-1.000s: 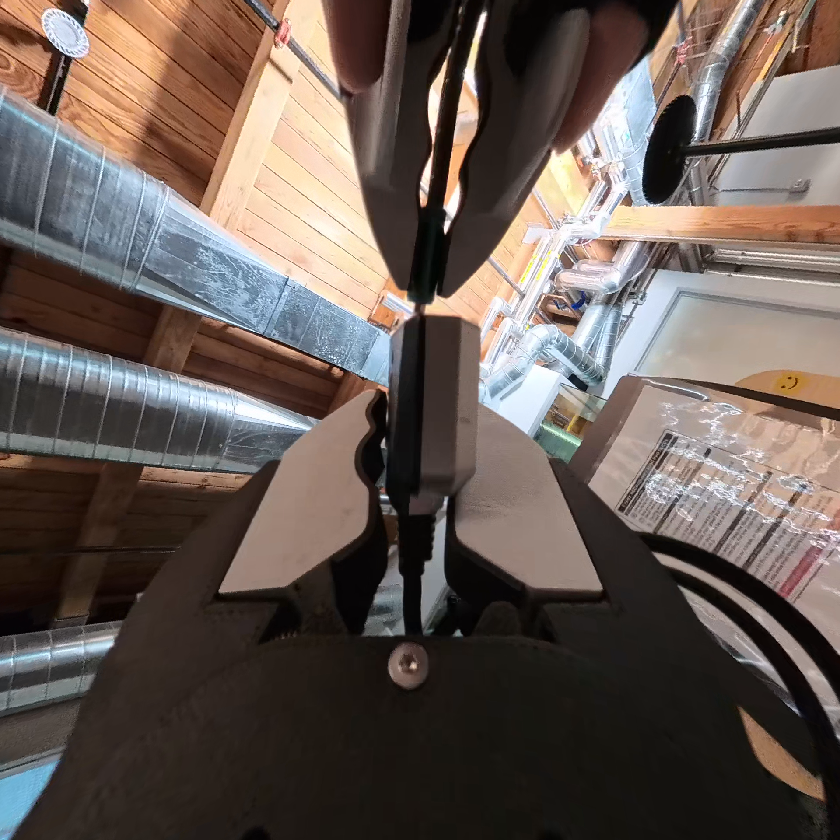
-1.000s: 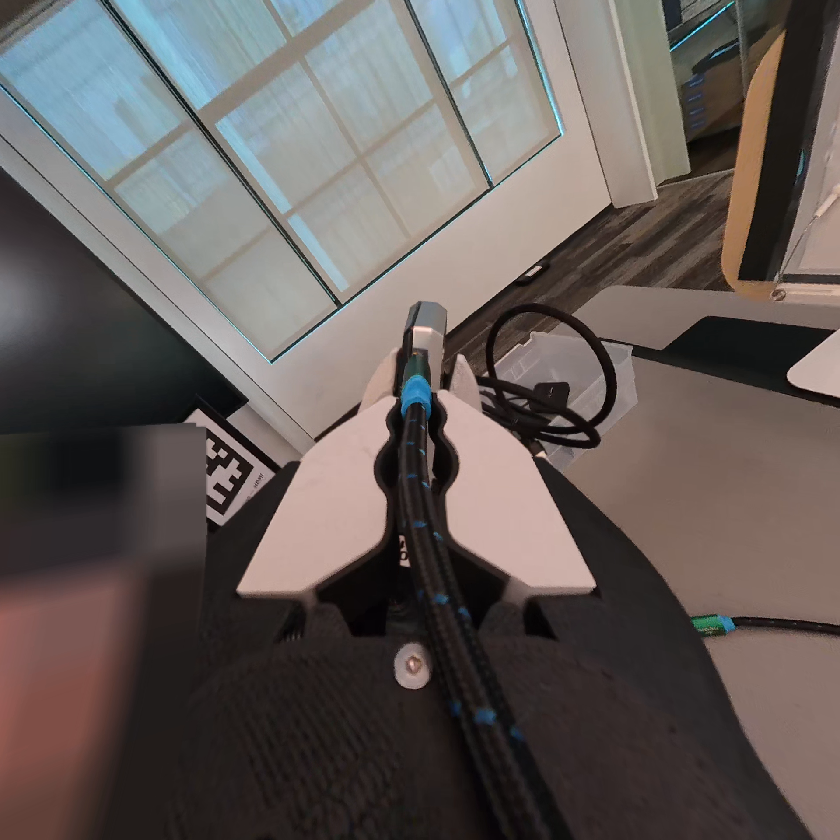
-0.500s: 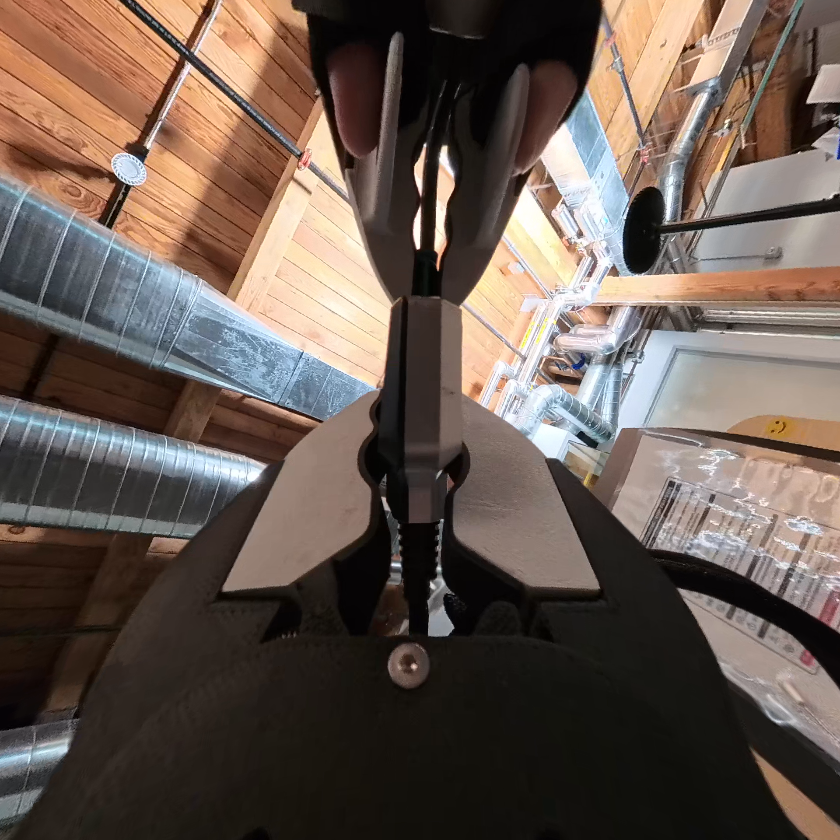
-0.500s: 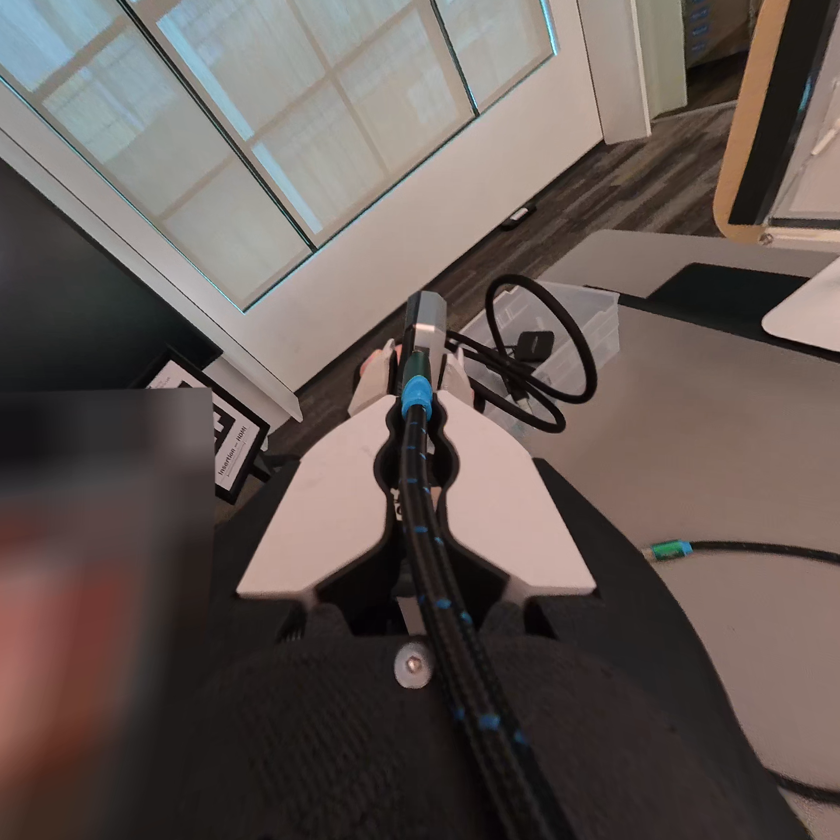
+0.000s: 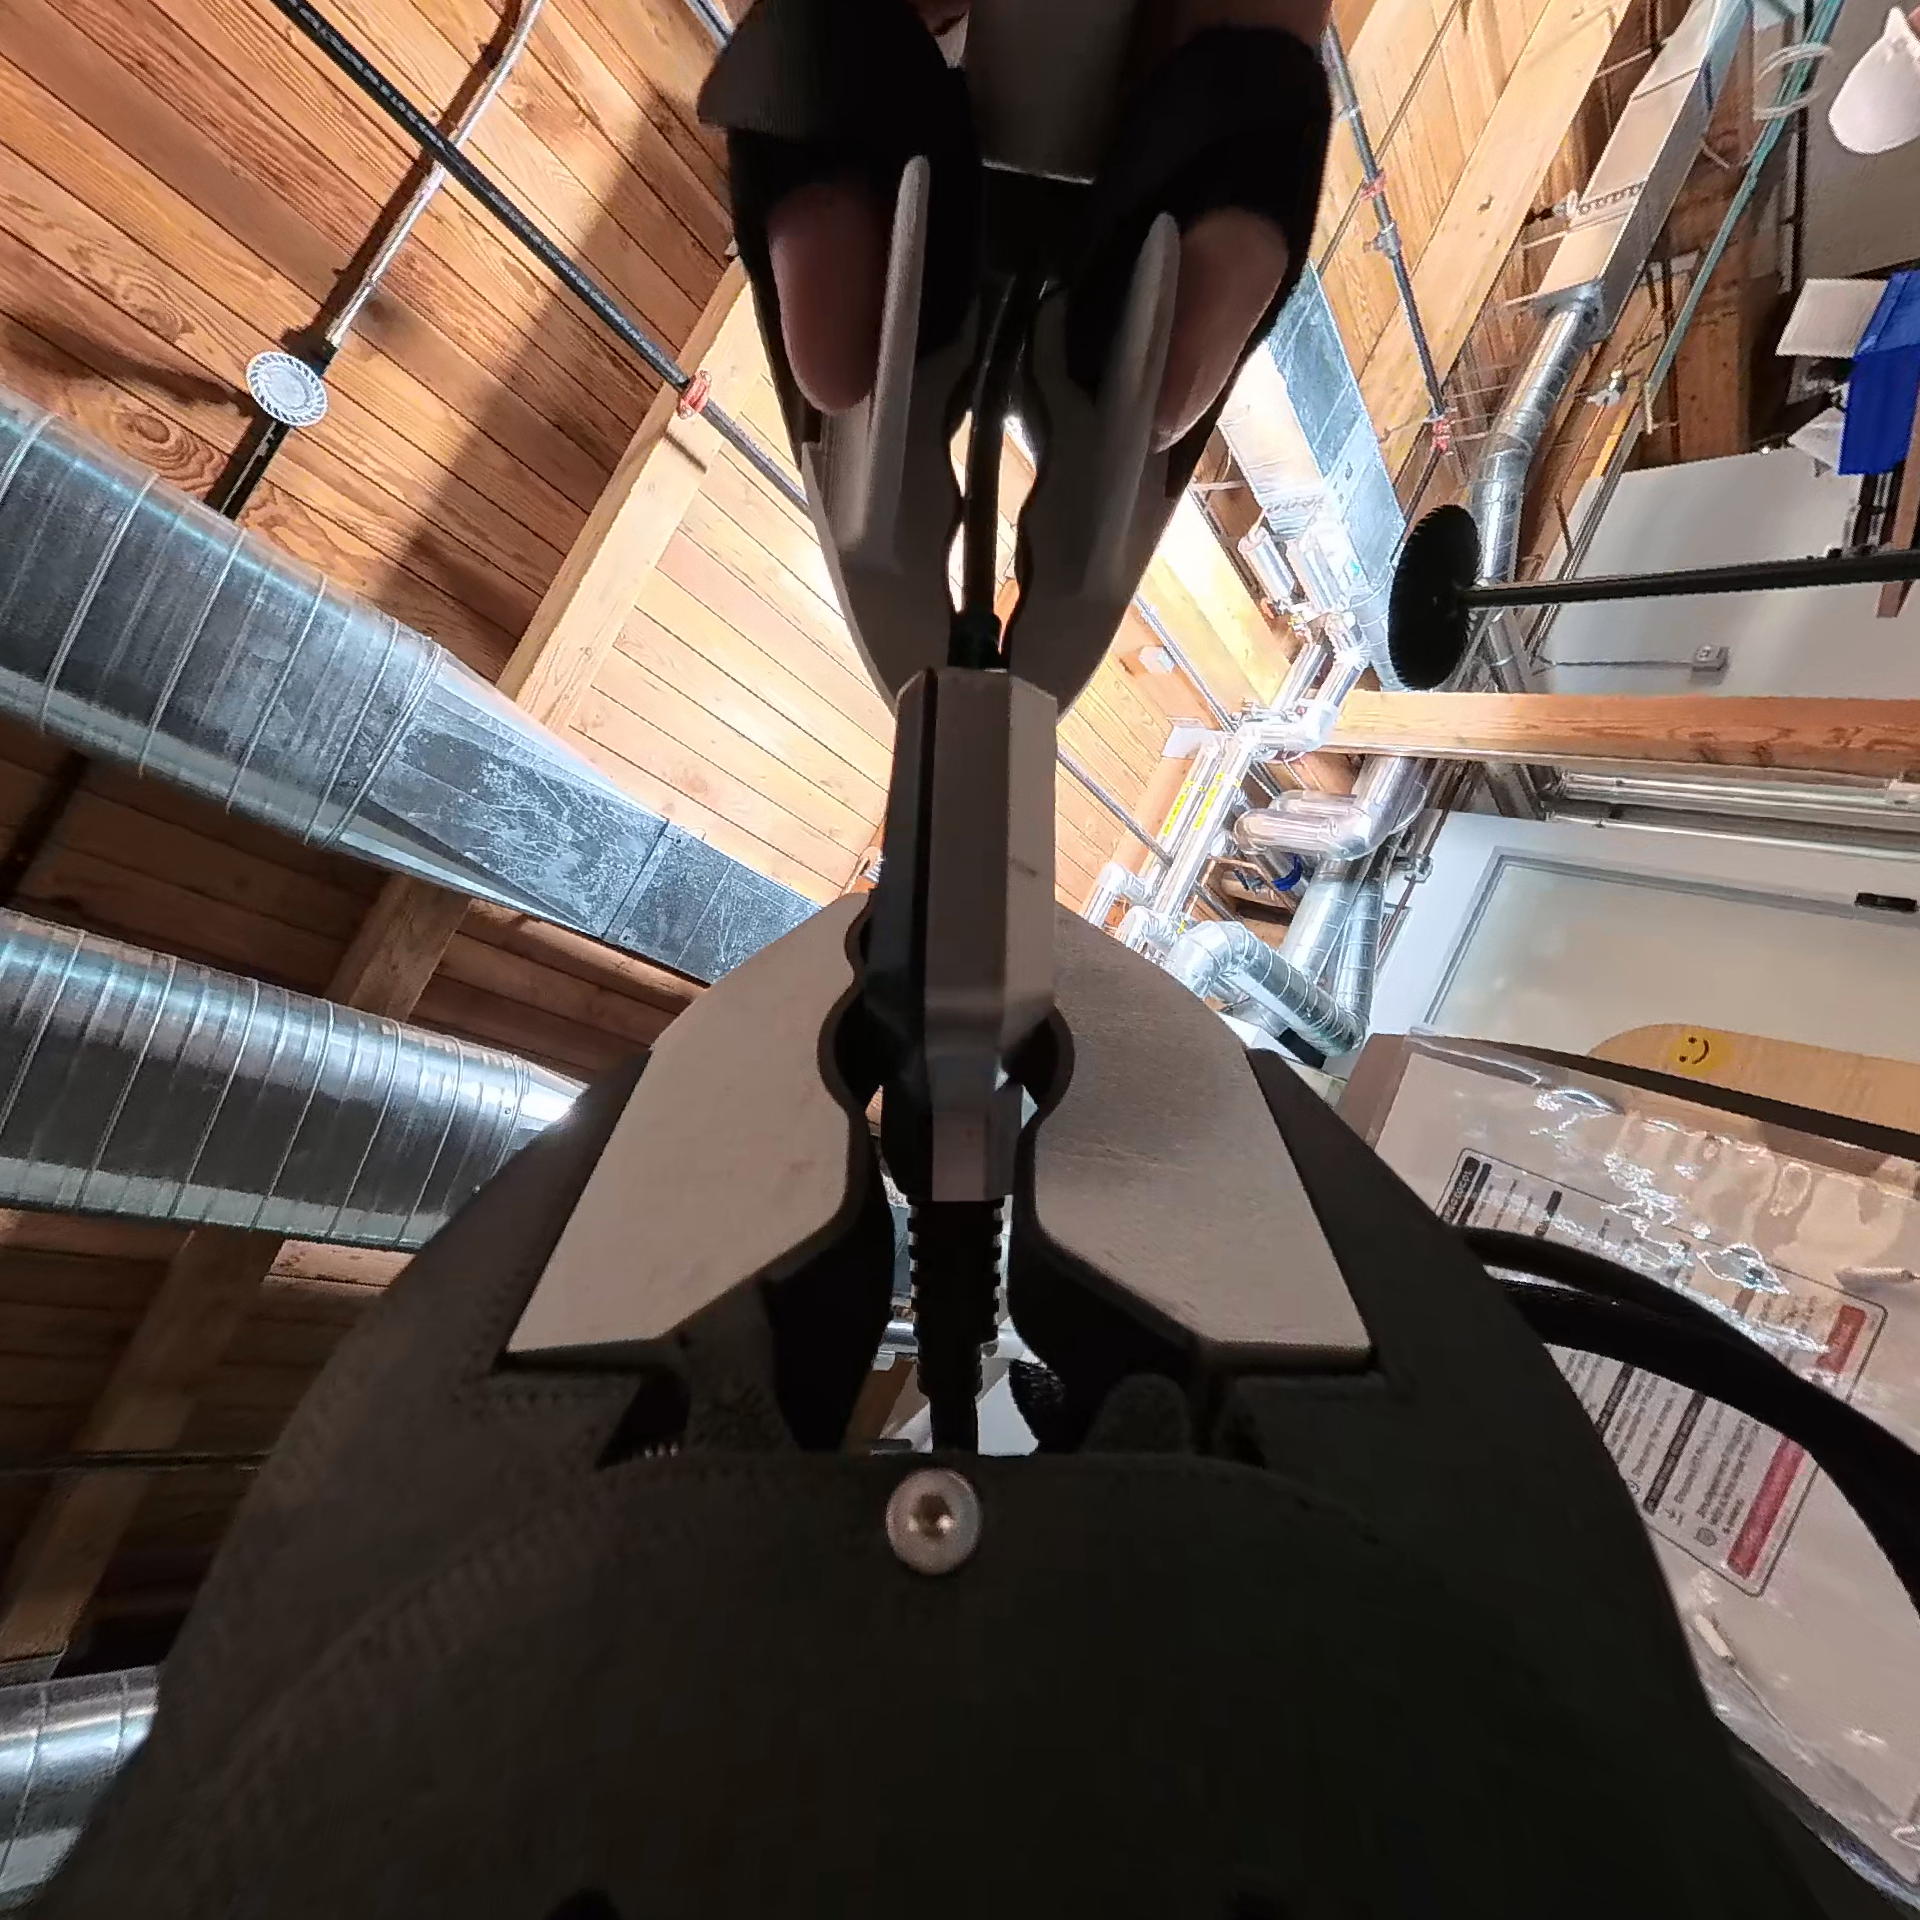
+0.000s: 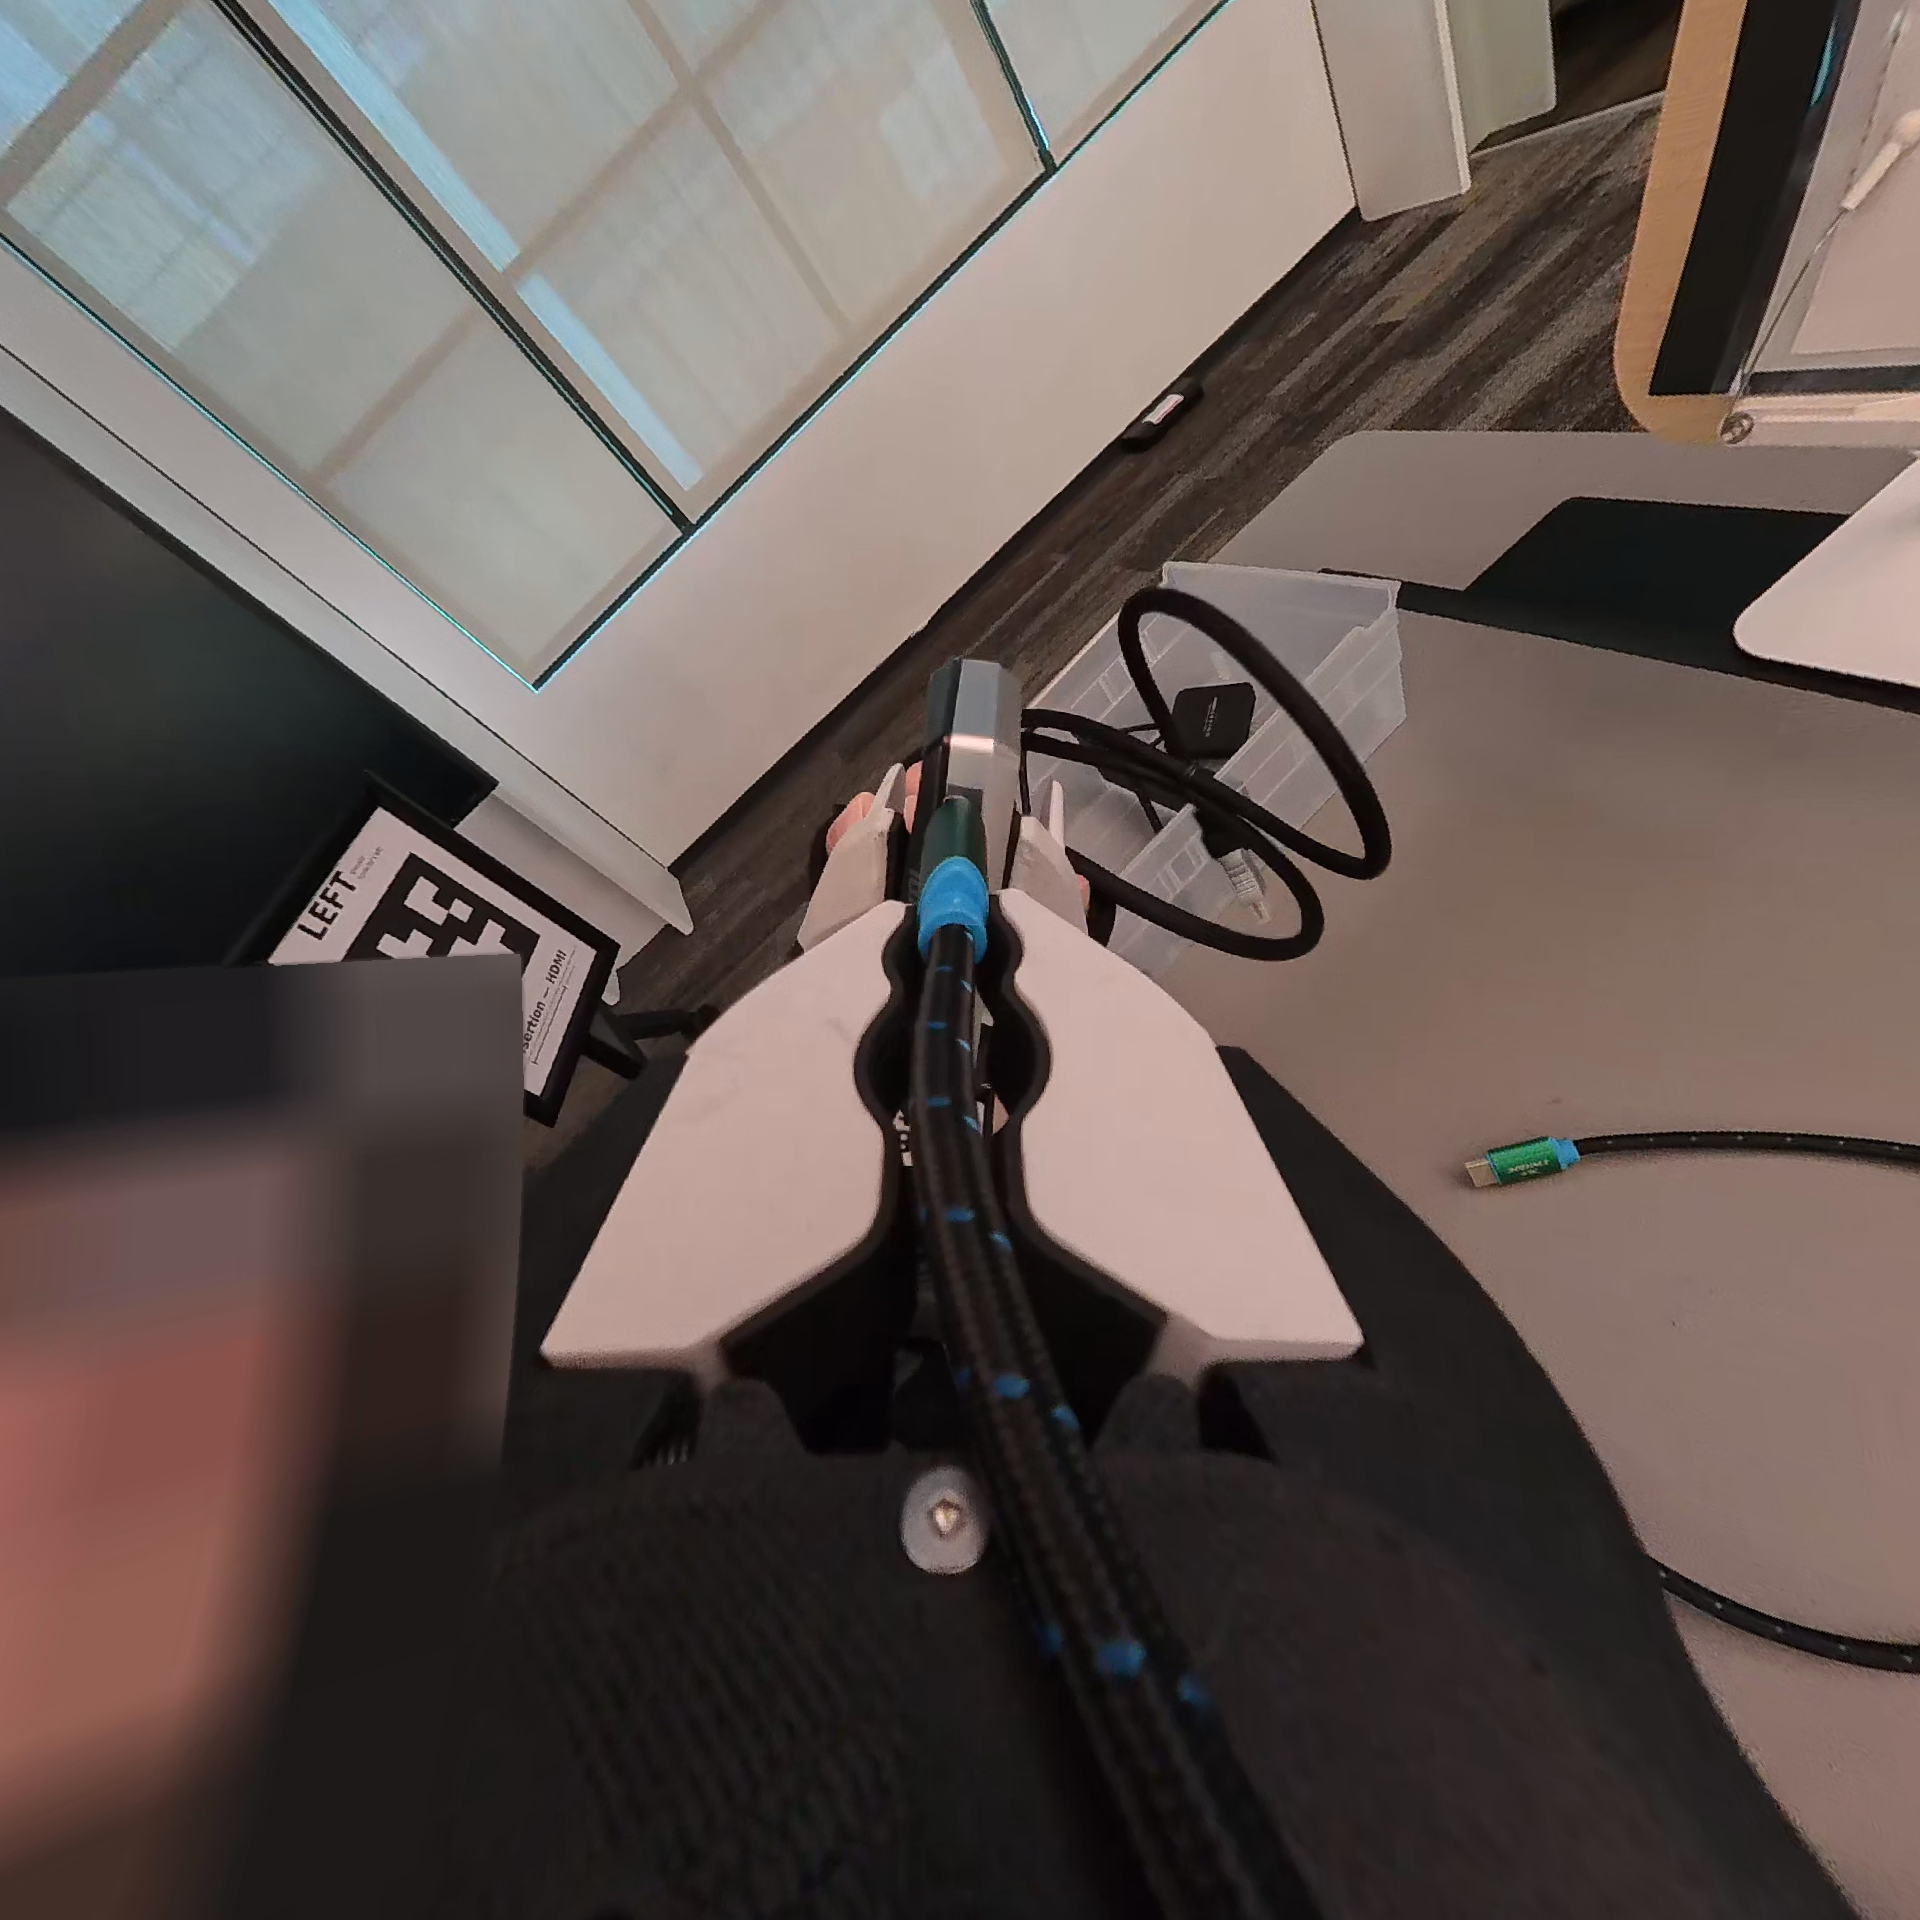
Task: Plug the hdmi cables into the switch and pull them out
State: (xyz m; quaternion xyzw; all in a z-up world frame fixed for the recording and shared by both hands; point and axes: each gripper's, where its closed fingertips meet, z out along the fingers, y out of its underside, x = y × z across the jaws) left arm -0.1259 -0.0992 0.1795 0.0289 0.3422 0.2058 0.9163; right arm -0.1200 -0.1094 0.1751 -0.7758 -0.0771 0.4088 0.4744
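My left gripper (image 5: 956, 935) points up at the ceiling and is shut on the grey and black HDMI switch (image 5: 982, 883), which stands upright between its fingers. My right gripper (image 5: 977, 655) comes down from above, tip to tip with the switch. In the right wrist view the right gripper (image 6: 951, 920) is shut on a black and blue braided HDMI cable (image 6: 951, 1091). The cable's green plug (image 6: 951, 831) sits in the switch's end (image 6: 977, 717). The left gripper's fingers (image 6: 862, 842) show beyond. A second cable's green plug (image 6: 1522, 1158) lies loose on the grey table (image 6: 1558, 883).
A clear plastic bin (image 6: 1330, 623) with a coiled black cable (image 6: 1247, 831) stands at the table's far edge. A framed marker sign (image 6: 447, 935) stands to the left. A white monitor base (image 6: 1849, 592) sits at right. A plastic-wrapped box (image 5: 1662, 1247) is beside the left gripper.
Both grippers have tilted together, so more of the table shows in the right wrist view. The right gripper's tips now rest against the switch's top, with the plug pushed in.
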